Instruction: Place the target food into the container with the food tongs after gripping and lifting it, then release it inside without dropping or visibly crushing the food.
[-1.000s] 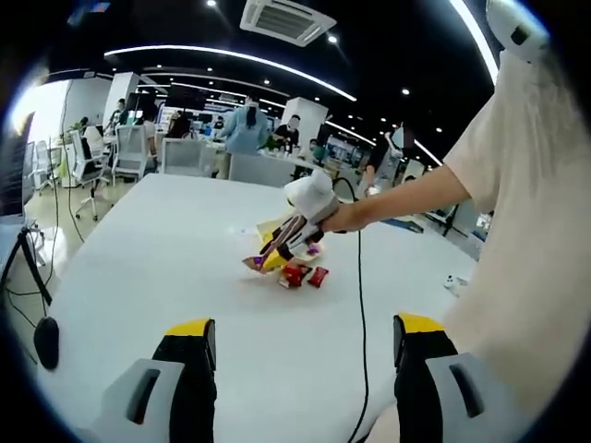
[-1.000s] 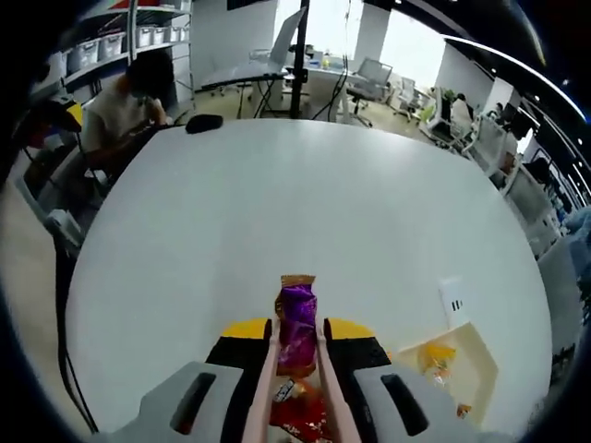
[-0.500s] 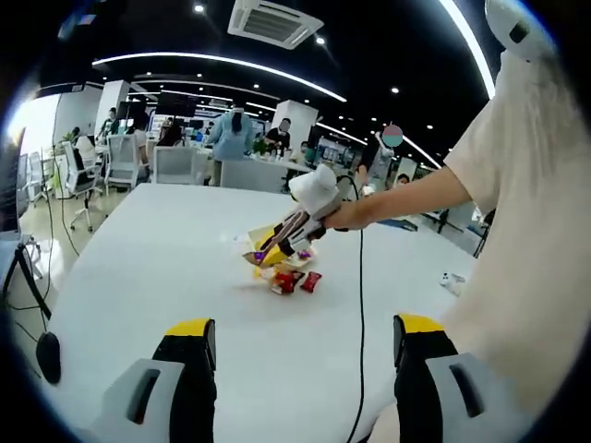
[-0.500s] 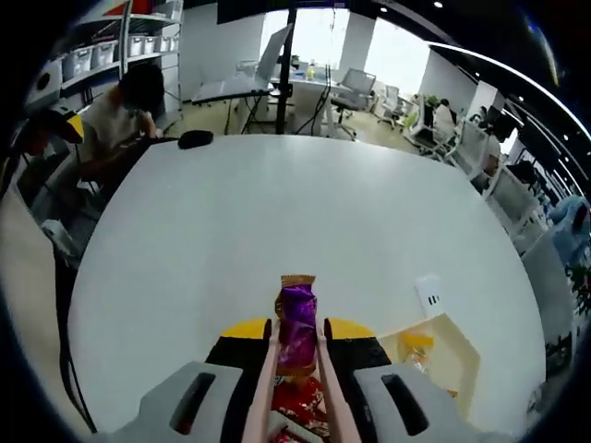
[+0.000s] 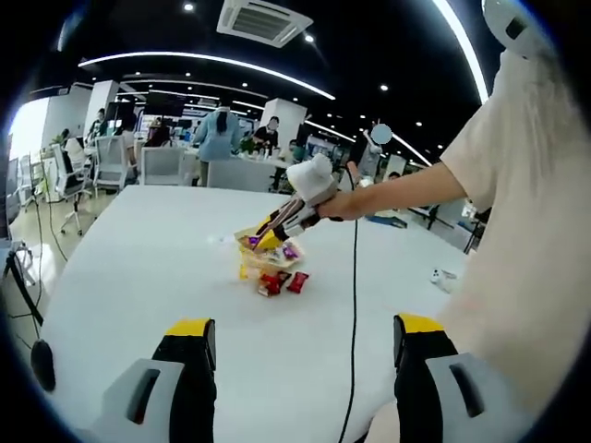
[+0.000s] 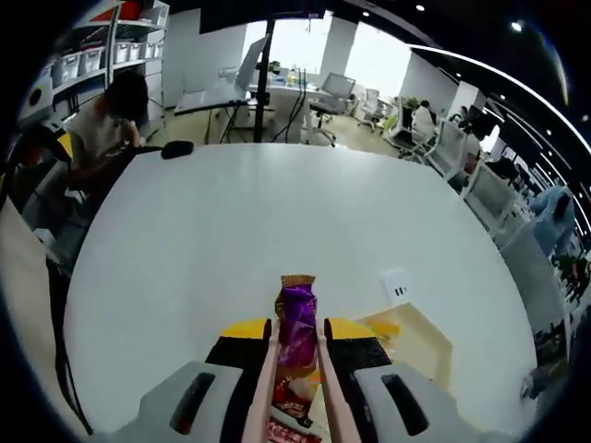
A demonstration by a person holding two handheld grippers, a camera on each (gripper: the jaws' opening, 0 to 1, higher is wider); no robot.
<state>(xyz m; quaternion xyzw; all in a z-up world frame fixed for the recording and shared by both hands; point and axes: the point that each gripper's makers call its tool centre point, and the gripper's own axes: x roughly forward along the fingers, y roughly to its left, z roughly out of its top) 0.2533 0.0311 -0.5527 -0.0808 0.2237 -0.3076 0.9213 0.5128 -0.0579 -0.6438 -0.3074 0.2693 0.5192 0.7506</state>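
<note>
A purple snack packet (image 6: 297,318) hangs above the white table (image 6: 222,240), pinched between the tips of the pale food tongs (image 6: 267,388). My right gripper (image 6: 297,334) is shut on those tongs. The pale yellow container (image 6: 420,343) lies just right of the tongs, and red packets (image 6: 288,408) lie below them. In the left gripper view, a person's hand holds the right gripper (image 5: 294,210) over the container (image 5: 268,251), with the red packets (image 5: 279,281) on the table in front of it. My left gripper (image 5: 305,330) stands open and empty near the table's near edge.
A black cable (image 5: 351,314) runs across the table toward the person. There is a small white socket block (image 6: 395,284) beyond the container. A black mouse (image 6: 175,148) lies at the table's far edge, where a person (image 6: 115,115) sits. Office chairs and desks stand around.
The right gripper has risen with the tongs and purple packet and shifted toward the container. The left gripper stays open in place.
</note>
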